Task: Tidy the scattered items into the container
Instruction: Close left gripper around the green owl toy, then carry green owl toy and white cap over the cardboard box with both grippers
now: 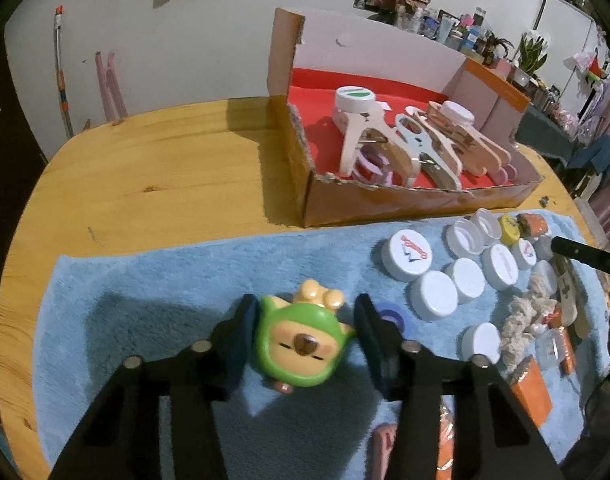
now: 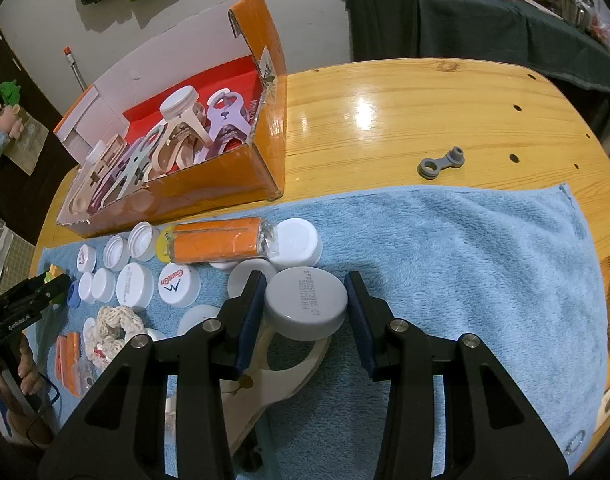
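Observation:
A green-hooded toy figure (image 1: 301,344) lies on the blue towel (image 1: 165,288), and my left gripper (image 1: 305,306) is shut on it, one pad on the hood and the other on its ear. My right gripper (image 2: 305,280) is shut on a grey bottle cap (image 2: 305,304) just over a cream clothes peg (image 2: 293,364). The cardboard box (image 1: 385,200) with a red floor stands behind the towel and holds several pegs (image 1: 369,144) and caps. Each gripper shows at the edge of the other's view: the left gripper (image 2: 53,286) and the right gripper (image 1: 561,246).
Several white caps (image 1: 433,296) cluster on the towel, with a crocheted ring (image 2: 113,328), orange packets (image 2: 217,244) and a yellow cap (image 1: 509,228). A grey plastic link (image 2: 441,164) lies on the wooden table (image 2: 405,120). A hand (image 2: 25,368) grips the left tool's handle.

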### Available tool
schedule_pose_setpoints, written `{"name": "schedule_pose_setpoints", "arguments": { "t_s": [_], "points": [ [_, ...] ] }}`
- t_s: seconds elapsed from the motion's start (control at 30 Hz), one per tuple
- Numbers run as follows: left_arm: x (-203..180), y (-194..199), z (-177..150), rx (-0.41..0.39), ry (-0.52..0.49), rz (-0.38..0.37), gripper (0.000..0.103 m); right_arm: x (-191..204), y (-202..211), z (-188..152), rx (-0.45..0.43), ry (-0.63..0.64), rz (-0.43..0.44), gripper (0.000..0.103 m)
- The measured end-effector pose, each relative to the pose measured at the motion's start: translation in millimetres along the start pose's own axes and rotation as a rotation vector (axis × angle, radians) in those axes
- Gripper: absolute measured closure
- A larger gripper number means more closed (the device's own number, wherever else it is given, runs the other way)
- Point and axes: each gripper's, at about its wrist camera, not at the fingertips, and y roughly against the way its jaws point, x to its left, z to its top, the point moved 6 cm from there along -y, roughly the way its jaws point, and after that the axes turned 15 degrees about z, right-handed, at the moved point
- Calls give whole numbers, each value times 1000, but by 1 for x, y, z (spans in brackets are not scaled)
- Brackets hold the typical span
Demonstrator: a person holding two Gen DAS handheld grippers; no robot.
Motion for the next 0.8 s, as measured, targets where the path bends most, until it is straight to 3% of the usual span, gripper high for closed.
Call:
{"name": "schedule_pose_setpoints", "arguments": {
  "t_s": [0.8],
  "points": [
    [8,16,-4,-30,63,31,53,24,16,1,-54,71,17,64]
  ]
}}
